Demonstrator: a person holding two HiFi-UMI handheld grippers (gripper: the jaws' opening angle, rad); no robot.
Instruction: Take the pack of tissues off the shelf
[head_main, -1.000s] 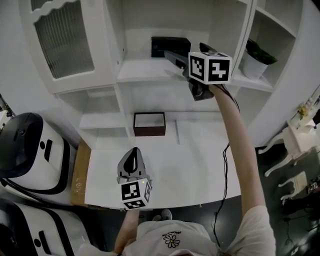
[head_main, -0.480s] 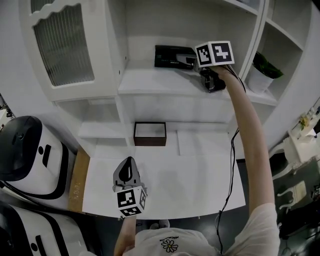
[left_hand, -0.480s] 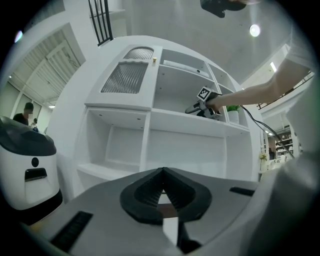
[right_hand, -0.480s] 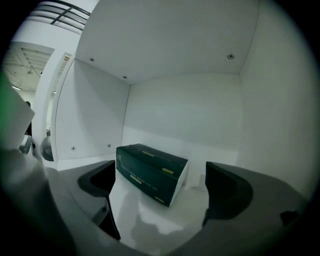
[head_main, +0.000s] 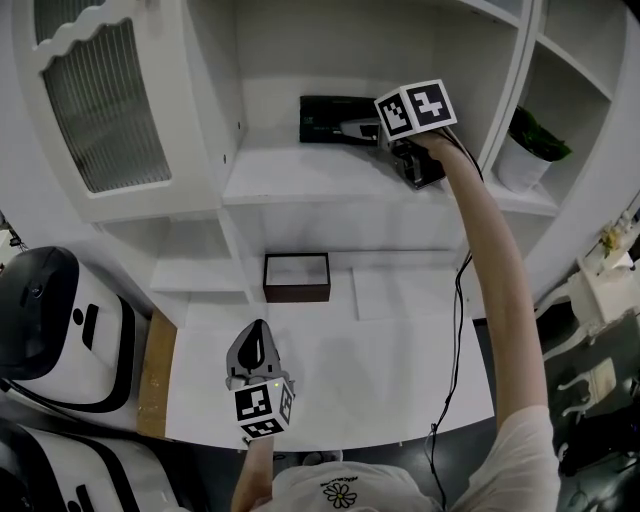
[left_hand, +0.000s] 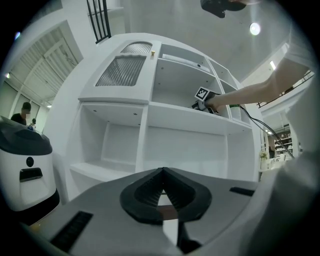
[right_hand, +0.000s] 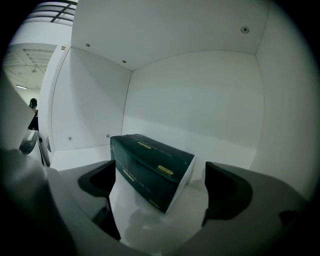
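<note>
One change: right tool (head_main: 362, 128), released, has crept toward 9 o'clock, flanking the tissue pack (head_main: 322, 115) on the white shelf (head_main: 300, 172); left tool (head_main: 254, 342) stays clenched

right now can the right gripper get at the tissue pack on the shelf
Probably yes. The right gripper is open, the tissue pack lies on the shelf right ahead of its spread jaws, and nothing stands in the way.

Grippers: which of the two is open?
The right gripper, up at the upper shelf: its fingers stand apart with the dark tissue pack between them. The left gripper, low over the table, has fingers pressed together.
</note>
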